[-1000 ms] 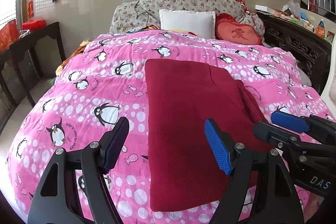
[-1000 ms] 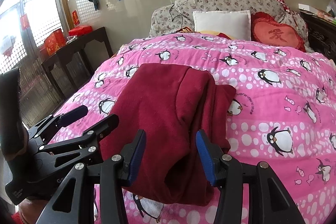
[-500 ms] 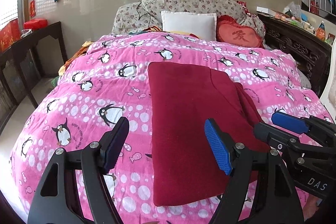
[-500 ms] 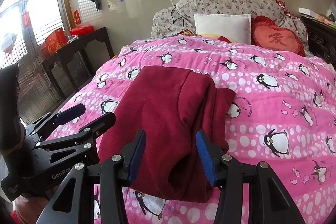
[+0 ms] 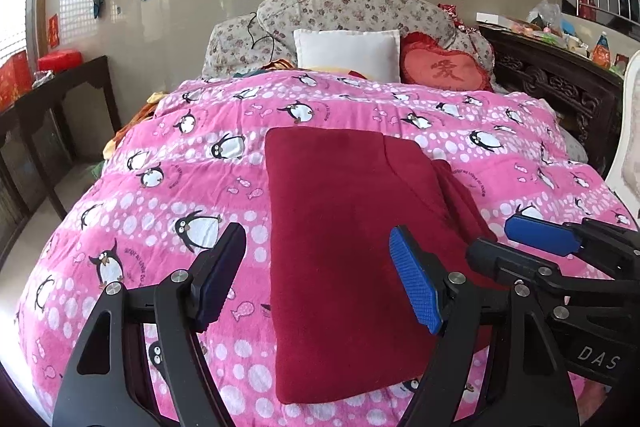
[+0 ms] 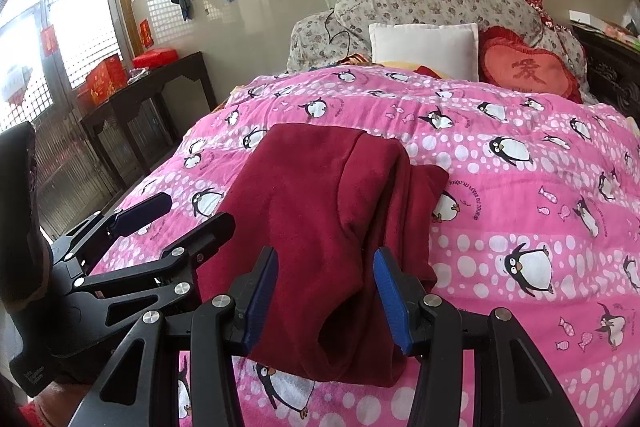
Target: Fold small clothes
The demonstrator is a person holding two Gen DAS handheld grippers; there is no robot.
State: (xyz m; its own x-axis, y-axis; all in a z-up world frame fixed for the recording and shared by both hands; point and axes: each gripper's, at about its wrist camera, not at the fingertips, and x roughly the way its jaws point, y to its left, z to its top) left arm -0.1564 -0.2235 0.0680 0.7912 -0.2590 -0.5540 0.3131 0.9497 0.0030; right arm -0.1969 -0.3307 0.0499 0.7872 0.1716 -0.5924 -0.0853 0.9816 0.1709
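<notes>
**Fleece half-folded, both grippers idle**

Both cameras had pulled back slightly; cloth hadn't shifted. Red fleece garment (image 5: 352, 227) lay lengthwise on the bed (image 5: 160, 195), near hem at the edge. Left hand-held gripper (image 5: 320, 279) and right hand-held gripper (image 6: 326, 299) were released, empty. Likely soft, light, floppy: pinch near-hem corners through all layers.

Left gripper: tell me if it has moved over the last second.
Yes. The left gripper has backed away from the white pillow, which sits lower in view.
</notes>
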